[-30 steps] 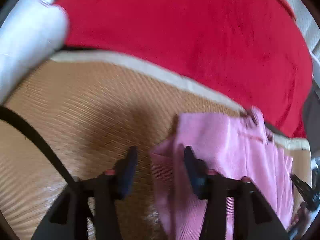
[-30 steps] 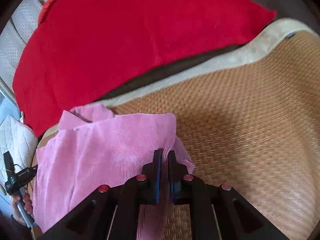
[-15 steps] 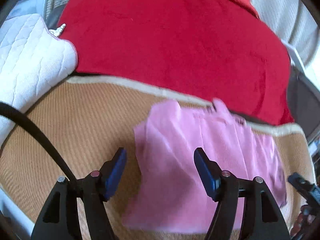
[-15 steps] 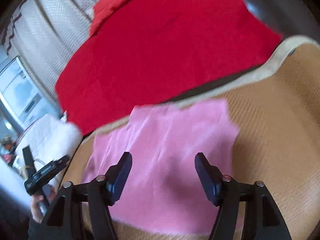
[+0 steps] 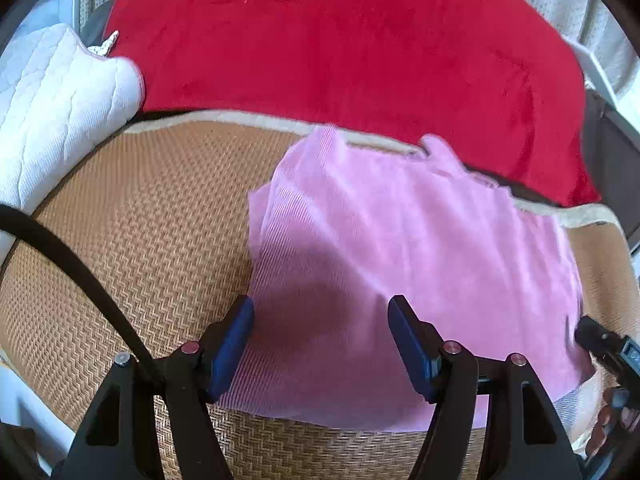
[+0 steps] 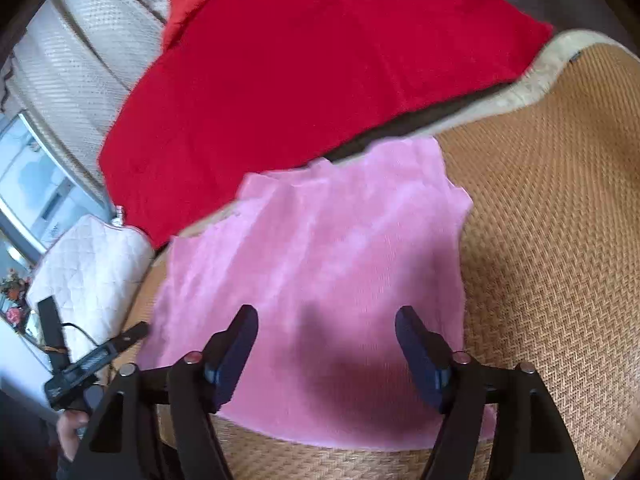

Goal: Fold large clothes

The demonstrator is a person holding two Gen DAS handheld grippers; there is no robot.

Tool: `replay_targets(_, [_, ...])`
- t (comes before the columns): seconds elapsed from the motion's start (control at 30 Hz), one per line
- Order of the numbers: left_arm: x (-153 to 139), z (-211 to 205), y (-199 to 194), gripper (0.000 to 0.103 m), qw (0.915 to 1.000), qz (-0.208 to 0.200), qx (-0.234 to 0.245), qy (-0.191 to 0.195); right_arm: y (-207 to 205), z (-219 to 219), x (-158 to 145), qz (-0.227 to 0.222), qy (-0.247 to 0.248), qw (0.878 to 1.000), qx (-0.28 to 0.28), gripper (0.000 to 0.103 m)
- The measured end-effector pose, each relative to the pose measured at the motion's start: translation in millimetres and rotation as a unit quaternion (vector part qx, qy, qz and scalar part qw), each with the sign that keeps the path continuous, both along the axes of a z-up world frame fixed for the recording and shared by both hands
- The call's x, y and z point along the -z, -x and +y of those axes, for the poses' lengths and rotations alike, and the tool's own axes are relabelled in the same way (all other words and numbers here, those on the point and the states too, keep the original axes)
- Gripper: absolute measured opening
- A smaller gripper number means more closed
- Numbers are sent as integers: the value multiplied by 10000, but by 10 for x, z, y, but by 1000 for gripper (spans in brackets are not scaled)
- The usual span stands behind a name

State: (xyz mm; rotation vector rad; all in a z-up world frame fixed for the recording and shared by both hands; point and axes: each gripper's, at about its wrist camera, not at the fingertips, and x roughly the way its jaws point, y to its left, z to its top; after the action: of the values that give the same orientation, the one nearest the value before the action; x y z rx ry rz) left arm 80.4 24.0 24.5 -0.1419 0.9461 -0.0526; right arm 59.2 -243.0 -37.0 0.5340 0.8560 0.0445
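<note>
A pink ribbed garment (image 5: 400, 248) lies folded flat on a woven tan mat (image 5: 132, 240). It also shows in the right wrist view (image 6: 332, 280). My left gripper (image 5: 320, 320) is open and empty, held above the garment's near left part. My right gripper (image 6: 326, 332) is open and empty, held above the garment's near edge. The right gripper's body (image 5: 608, 348) shows at the right edge of the left wrist view. The left gripper's body (image 6: 88, 364) shows at the left of the right wrist view.
A red blanket (image 5: 340, 44) covers the area behind the mat; it also shows in the right wrist view (image 6: 312, 60). A white quilted cushion (image 5: 52, 108) lies at the left. A black cable (image 5: 72, 264) crosses the mat. The mat's pale border (image 6: 532, 80) runs along the back.
Both grippers let go of the pink garment, opened wide and pulled back and up. The garment now lies flat and folded on the mat.
</note>
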Motion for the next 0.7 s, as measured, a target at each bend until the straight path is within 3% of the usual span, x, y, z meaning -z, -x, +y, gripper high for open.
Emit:
replay_targets(0.13, [245, 35, -52, 75, 9994, 252, -9, -257, 27, -90, -30, 15, -179, 9997, 184, 75])
replay_targets(0.33, [332, 79, -5, 83, 9996, 57, -7, -259, -333, -89, -367, -232, -11, 9997, -45, 76])
replay_targets(0.43, [359, 103, 5, 86, 9998, 69, -4, -183, -695, -141, -317, -79, -343, 9993, -135, 76])
replay_targets(0.53, [392, 160, 6, 88, 9998, 168, -55, 64, -1050, -340, -84, 263, -761, 9966, -174, 76])
replay_targets(0.63, [394, 159, 36, 88, 9998, 180, -18, 126, -1167, -679, 150, 299, -1551, 9868, 361, 75])
replay_targets(0.7, [379, 156, 43, 88, 9997, 201, -21, 119, -1123, -752, 97, 247, -1510, 9865, 586, 75])
